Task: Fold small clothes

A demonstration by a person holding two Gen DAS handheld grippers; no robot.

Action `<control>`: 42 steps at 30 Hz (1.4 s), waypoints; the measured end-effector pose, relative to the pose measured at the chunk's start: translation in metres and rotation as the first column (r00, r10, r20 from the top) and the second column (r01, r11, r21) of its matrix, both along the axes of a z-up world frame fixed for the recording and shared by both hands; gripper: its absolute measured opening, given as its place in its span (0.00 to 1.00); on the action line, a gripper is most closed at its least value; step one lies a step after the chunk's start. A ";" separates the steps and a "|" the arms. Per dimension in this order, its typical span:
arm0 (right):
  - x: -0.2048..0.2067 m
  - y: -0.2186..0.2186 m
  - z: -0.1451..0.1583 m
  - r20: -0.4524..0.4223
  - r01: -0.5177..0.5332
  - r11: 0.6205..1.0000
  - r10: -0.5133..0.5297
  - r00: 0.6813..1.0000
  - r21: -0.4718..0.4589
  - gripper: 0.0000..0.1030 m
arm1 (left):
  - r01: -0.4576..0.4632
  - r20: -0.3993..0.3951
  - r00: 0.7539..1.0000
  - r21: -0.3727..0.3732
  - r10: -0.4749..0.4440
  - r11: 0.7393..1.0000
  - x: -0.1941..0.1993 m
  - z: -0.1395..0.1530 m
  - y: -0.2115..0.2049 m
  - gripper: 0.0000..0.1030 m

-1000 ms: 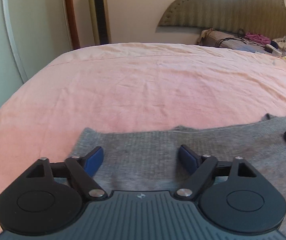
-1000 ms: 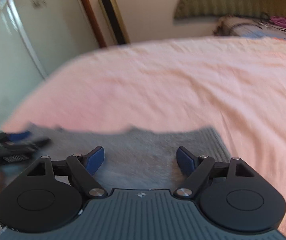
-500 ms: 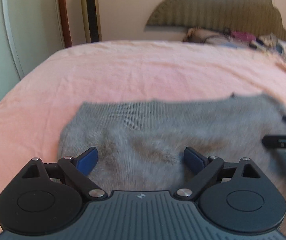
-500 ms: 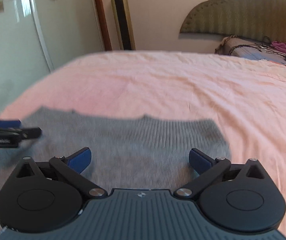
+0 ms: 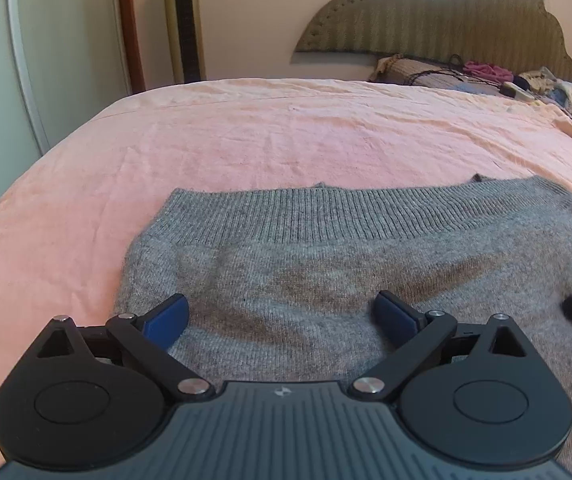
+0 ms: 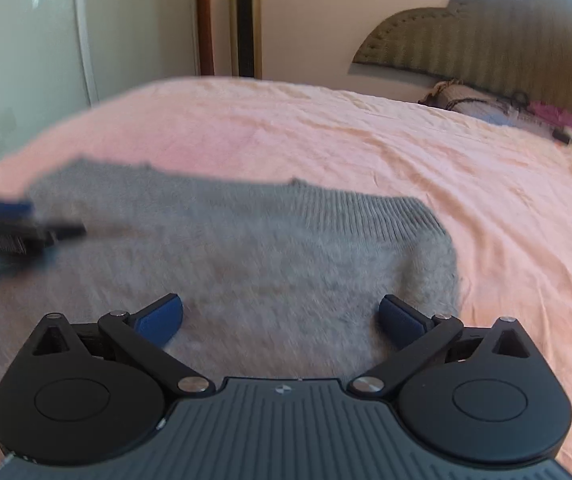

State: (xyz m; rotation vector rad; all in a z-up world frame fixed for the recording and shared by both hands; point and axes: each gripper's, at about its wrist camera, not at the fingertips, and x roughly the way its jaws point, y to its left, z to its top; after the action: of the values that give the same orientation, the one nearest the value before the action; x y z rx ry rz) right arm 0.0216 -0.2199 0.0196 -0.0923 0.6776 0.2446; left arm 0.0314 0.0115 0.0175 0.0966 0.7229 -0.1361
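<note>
On the pink bedsheet (image 5: 286, 136), a grey knit sweater (image 5: 325, 264) lies flat near the foot of the bed, its ribbed hem turned toward the headboard (image 5: 437, 16). Over the last second more of the garment has come into sight in both views and its ribbed edge has slid further from the cameras, so both grippers have pulled back from it. The sweater looks already doubled over; my guess is one fold has just been laid and the tools are backing away to size up the next.

The left gripper (image 5: 282, 316) hangs over the near part of the knit with its jaws spread wide and nothing between them. The right gripper (image 6: 282, 316) is the same: jaws apart, empty, above the sweater's right half.

The left wrist view is sharp and shows the rib pattern and the clutter of clothes (image 5: 485, 72) by the headboard. The right wrist view is motion-blurred, but it alone shows the sweater's right edge (image 6: 445, 256) against the sheet.
</note>
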 end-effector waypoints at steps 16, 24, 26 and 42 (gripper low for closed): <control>-0.030 -0.011 0.010 -0.044 -0.017 1.000 0.016 0.999 -0.023 1.00 | 0.064 0.011 0.998 0.000 -0.064 0.998 -0.057 0.007 0.013 0.98; -0.044 0.004 0.007 -0.071 0.067 0.996 -0.071 0.995 -0.056 1.00 | 0.082 -0.021 0.996 -0.057 -0.083 0.995 -0.080 0.004 -0.005 0.99; -0.051 -0.003 0.000 -0.021 0.054 0.998 -0.055 0.998 -0.023 1.00 | 0.100 0.011 0.995 -0.057 -0.099 0.993 -0.086 -0.002 -0.002 1.00; -0.064 0.004 0.013 -0.108 -0.030 0.999 0.029 0.994 -0.010 1.00 | 0.095 -0.055 0.994 -0.037 -0.097 0.995 -0.112 0.020 -0.003 0.99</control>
State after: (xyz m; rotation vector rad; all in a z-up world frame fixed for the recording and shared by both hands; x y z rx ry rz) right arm -0.0425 -0.2161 0.0328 -0.1007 0.7858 0.2759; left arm -0.0801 0.0085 0.0380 0.0947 0.7727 -0.2437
